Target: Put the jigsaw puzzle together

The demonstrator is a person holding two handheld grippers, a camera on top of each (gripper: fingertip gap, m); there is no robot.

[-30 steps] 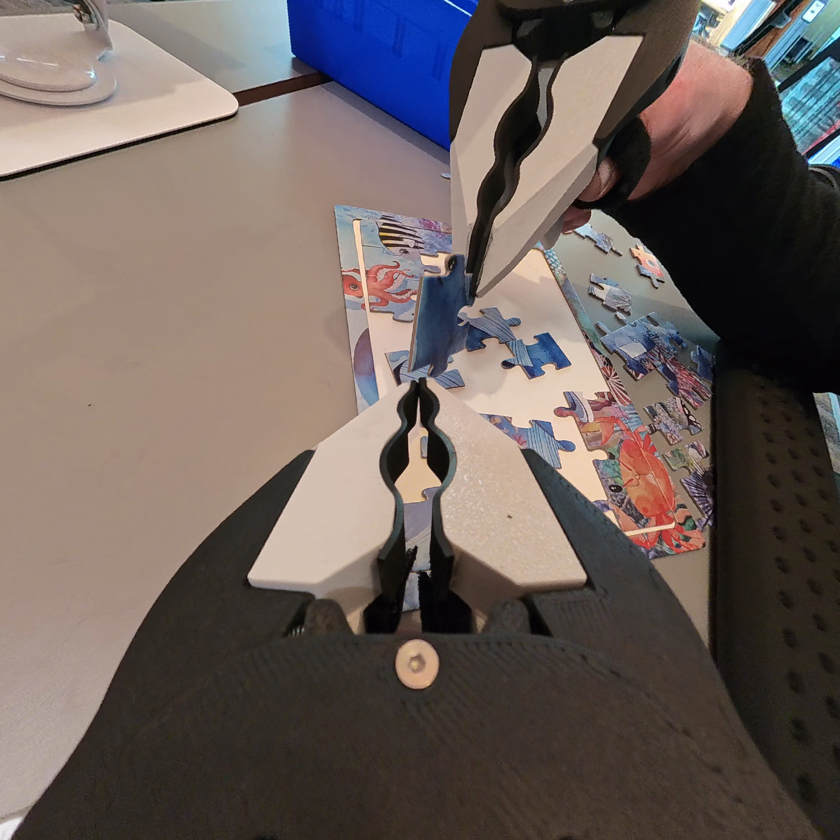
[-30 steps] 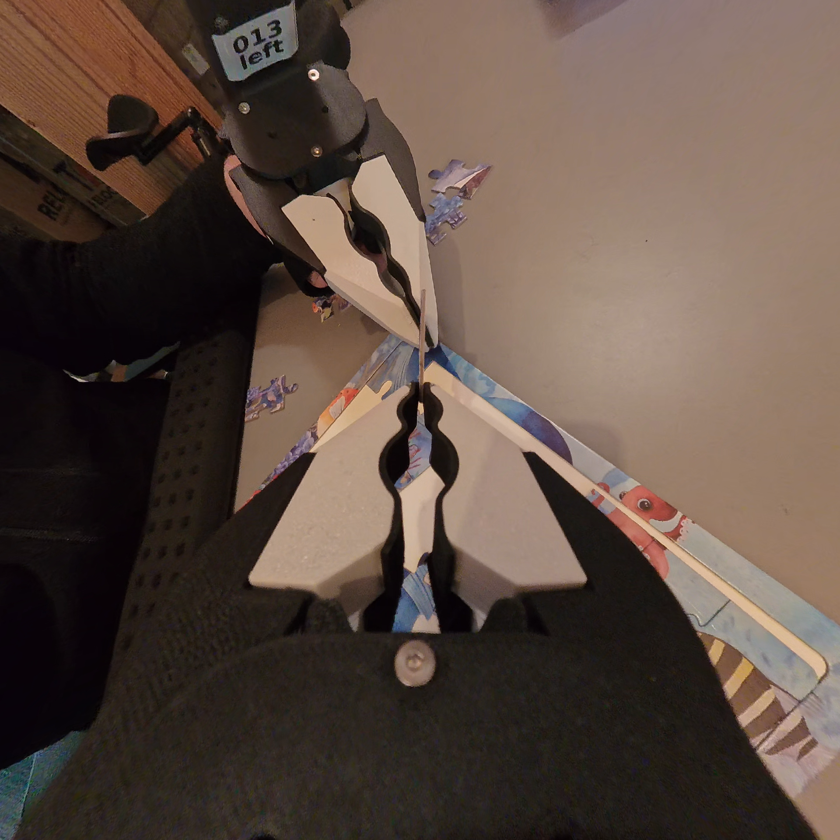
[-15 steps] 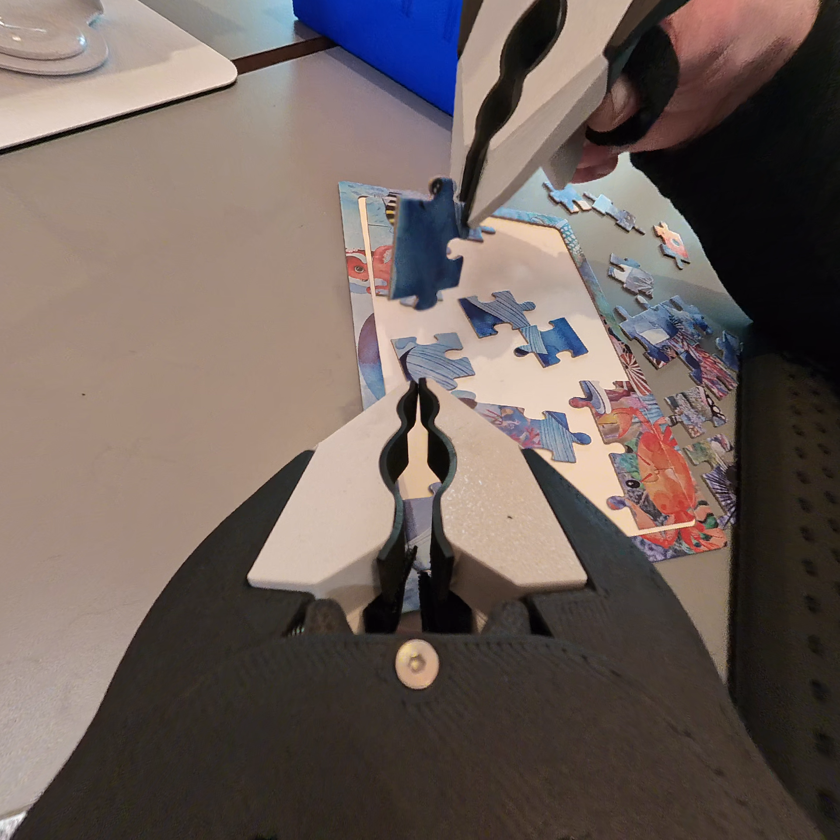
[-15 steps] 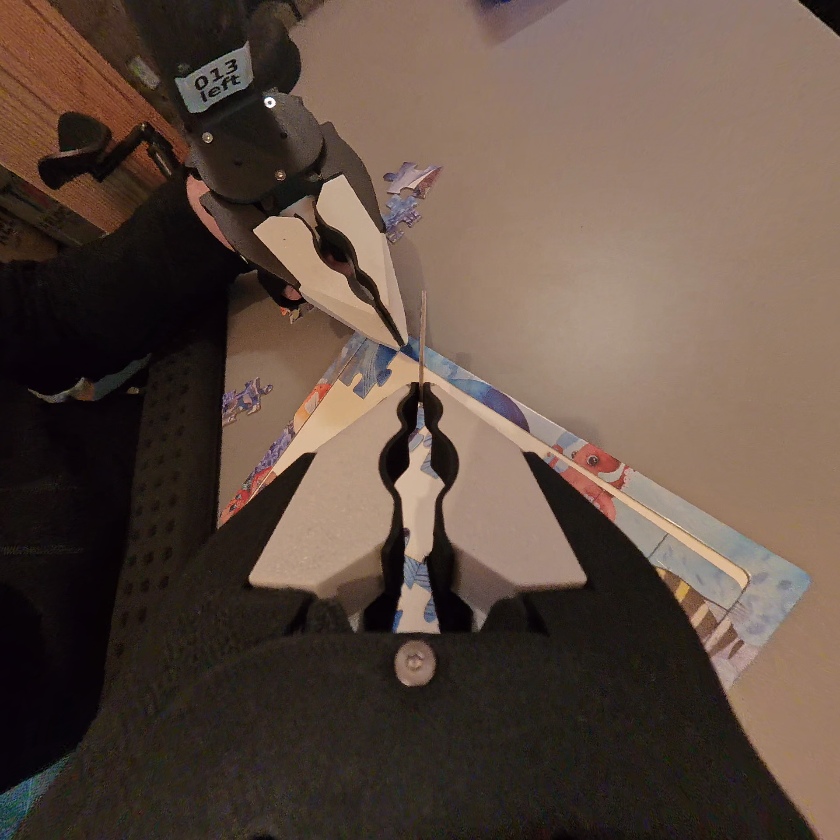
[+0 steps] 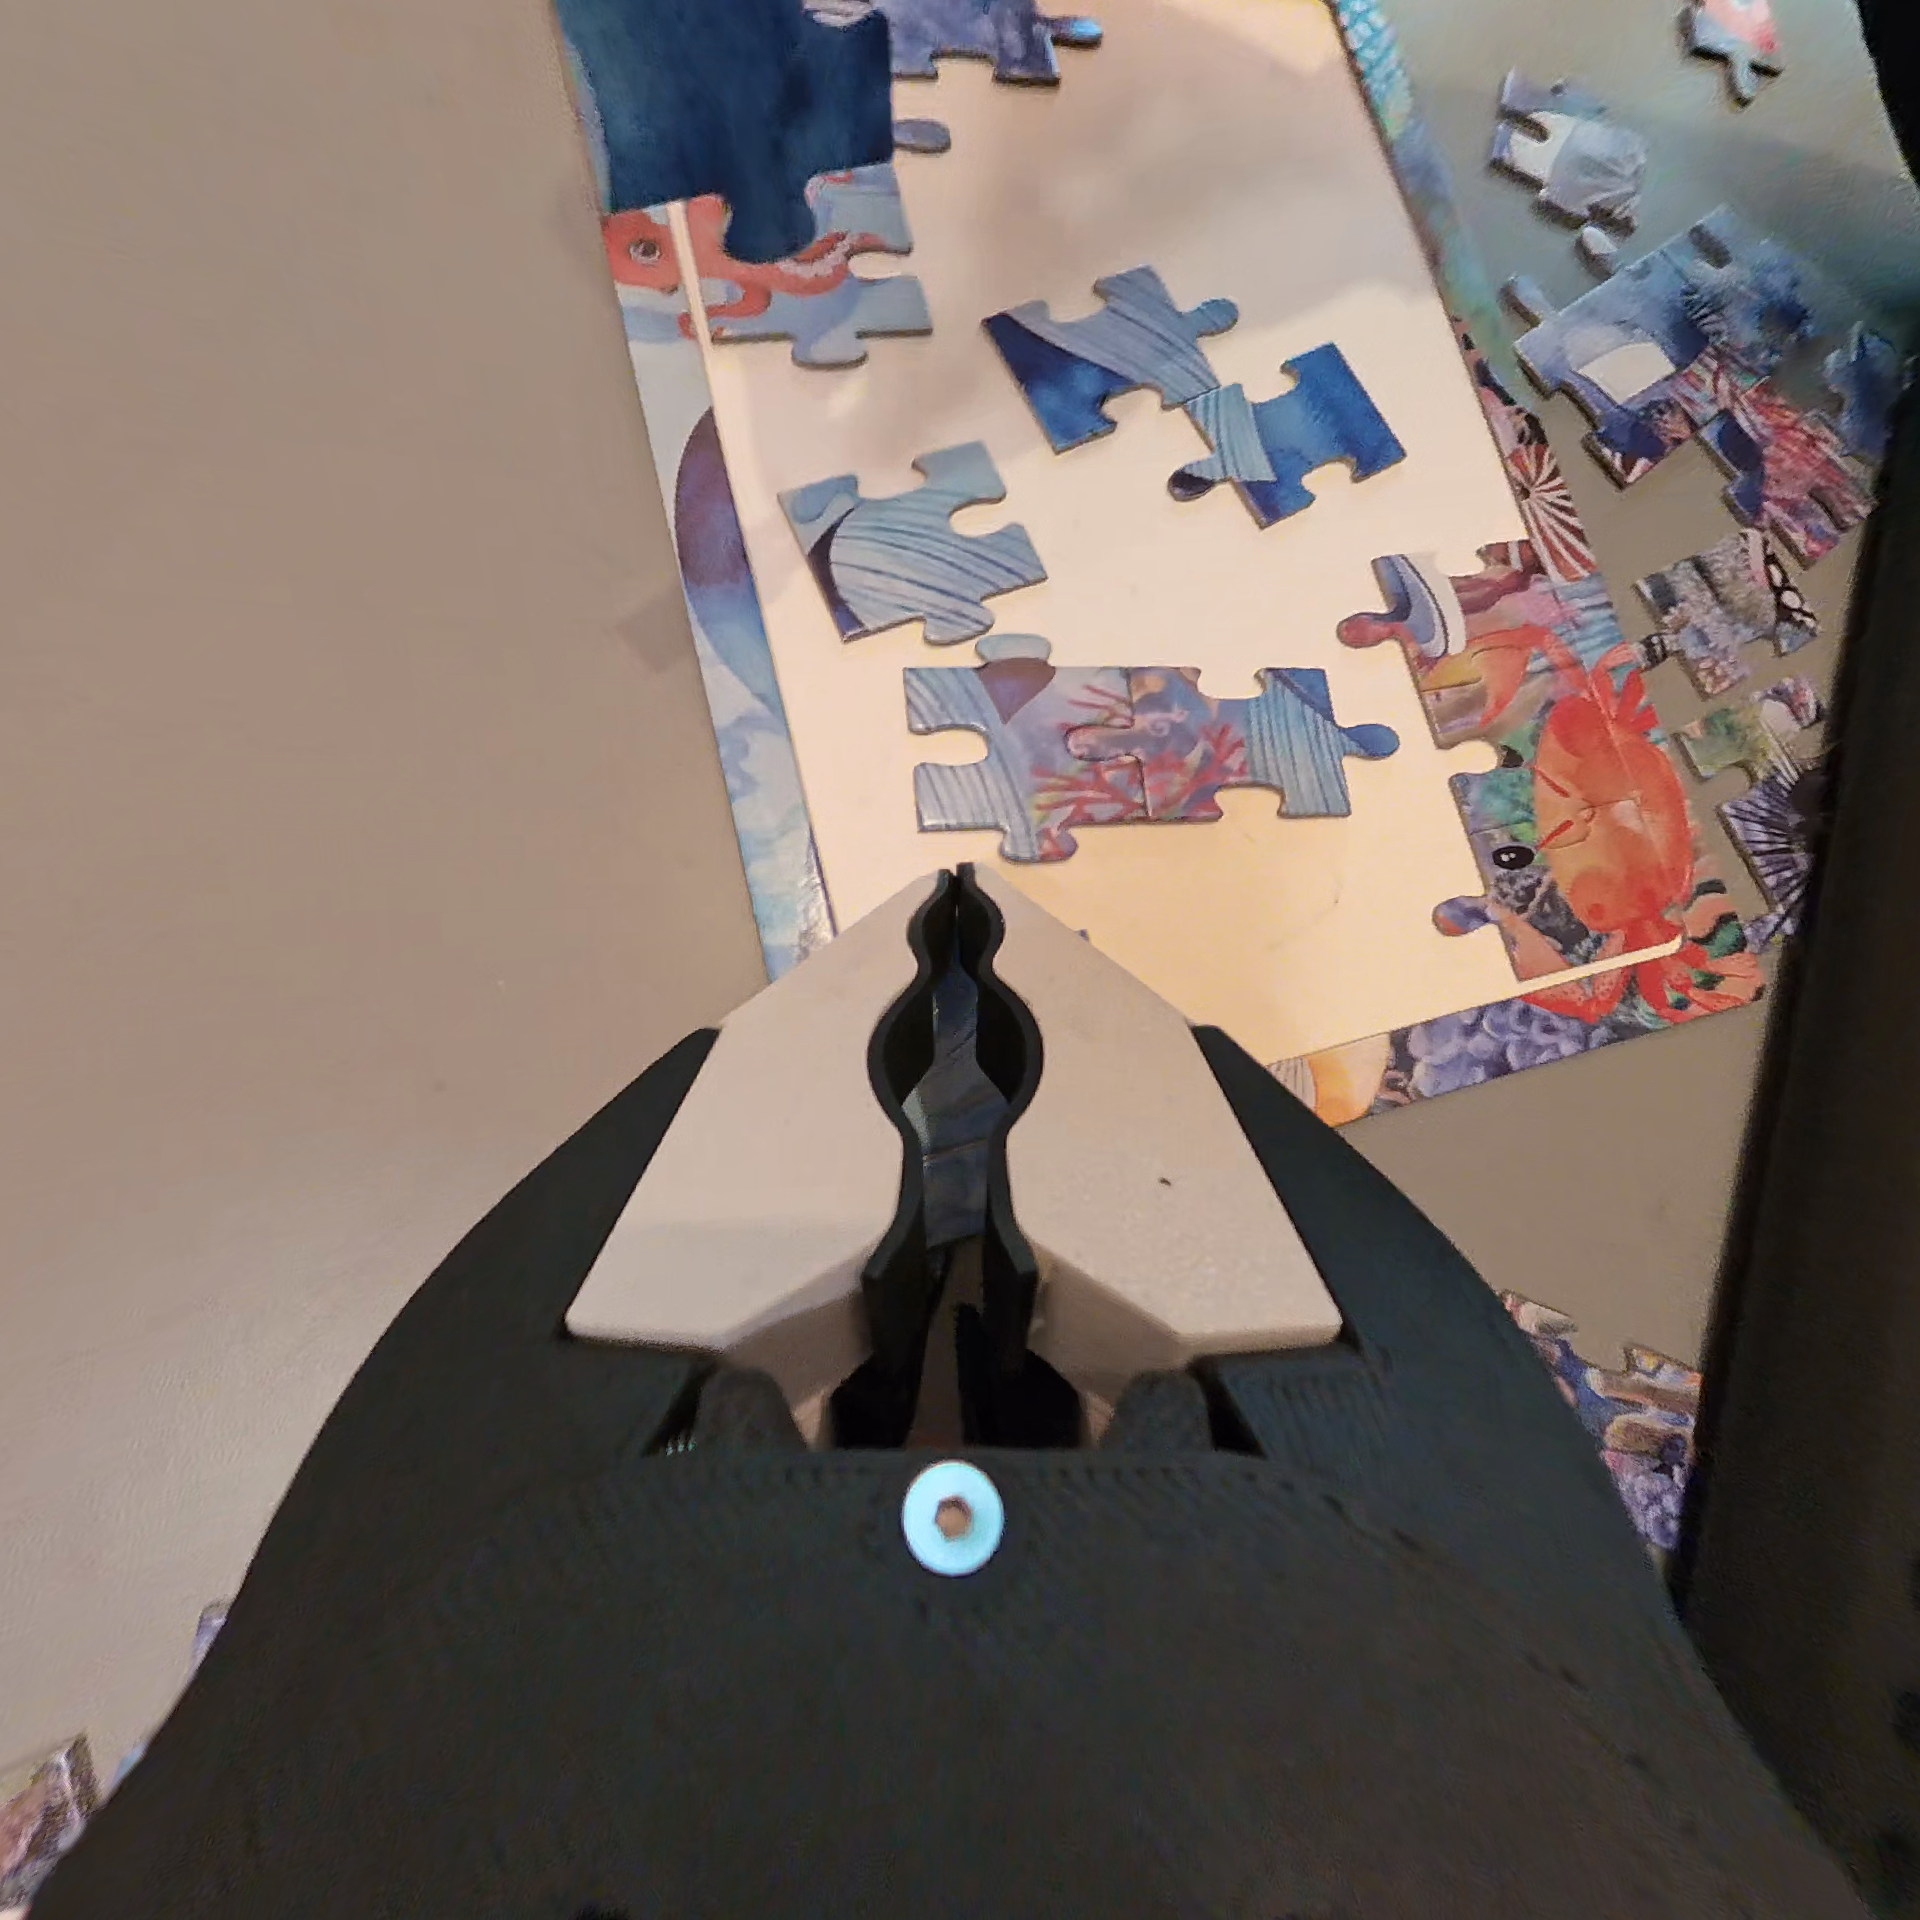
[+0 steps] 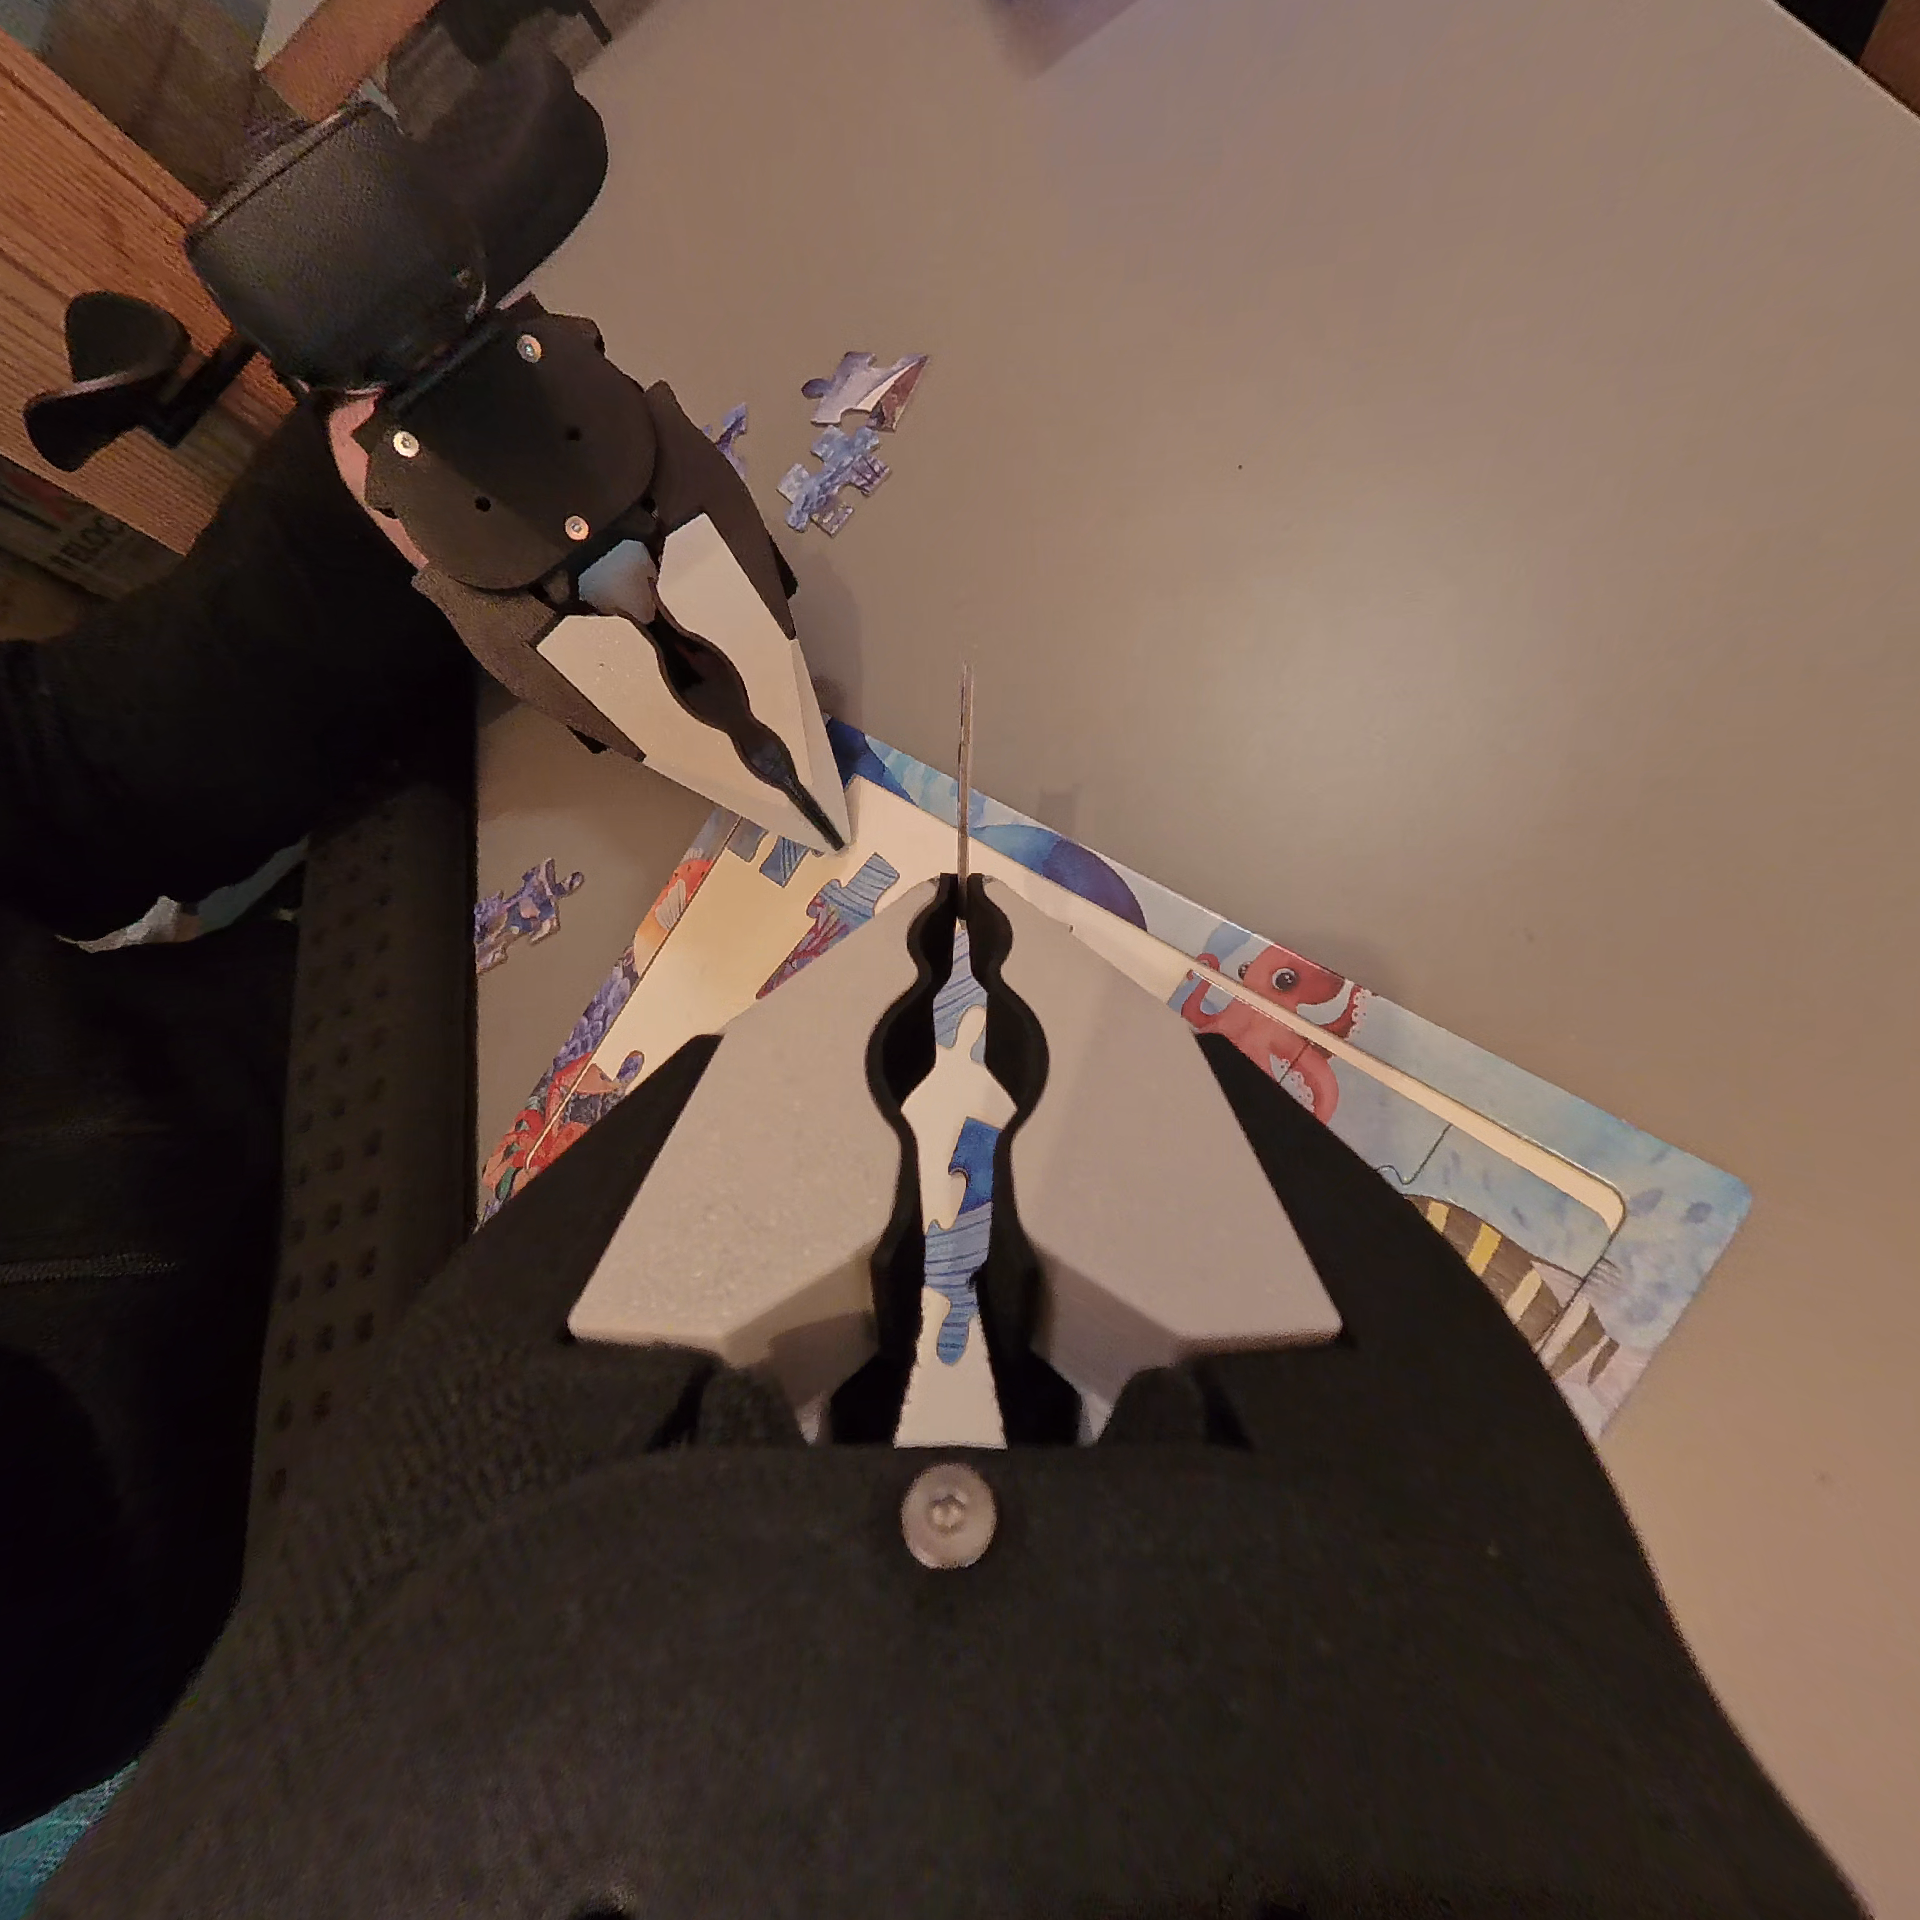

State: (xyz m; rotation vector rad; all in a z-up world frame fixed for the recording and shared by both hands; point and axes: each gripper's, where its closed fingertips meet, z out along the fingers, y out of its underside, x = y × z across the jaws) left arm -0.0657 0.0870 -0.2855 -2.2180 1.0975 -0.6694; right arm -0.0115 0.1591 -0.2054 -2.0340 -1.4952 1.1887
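Observation:
The puzzle tray [image 5: 1195, 935] lies on the grey table, with its cream base mostly bare. On it lie a striped blue piece [image 5: 914, 540], two joined blue pieces [image 5: 1195, 395], two joined coral pieces [image 5: 1122, 758], an octopus piece [image 5: 790, 270] and a crab section [image 5: 1590, 810]. My right gripper [image 6: 961, 883] is shut on a dark blue piece [image 6: 965, 769], held edge-on above the tray [image 6: 1507, 1174]. That piece also hangs at the top of the left wrist view [image 5: 727, 114]. My left gripper [image 5: 956, 873] is shut and empty over the tray's near edge, and it also shows in the right wrist view [image 6: 831, 836].
Several loose pieces [image 5: 1714, 395] lie on the table right of the tray. A few more [image 6: 852, 436] lie beyond the left gripper. A black perforated chair arm [image 6: 374, 1039] stands beside the tray. The grey table [image 6: 1351, 468] stretches away past the tray. My right fingertips sit around 12 centimeters from my left ones.
The right gripper has lifted the dark blue piece off the tray and raised it. The left gripper has drawn away from that piece and tilted down over the tray.

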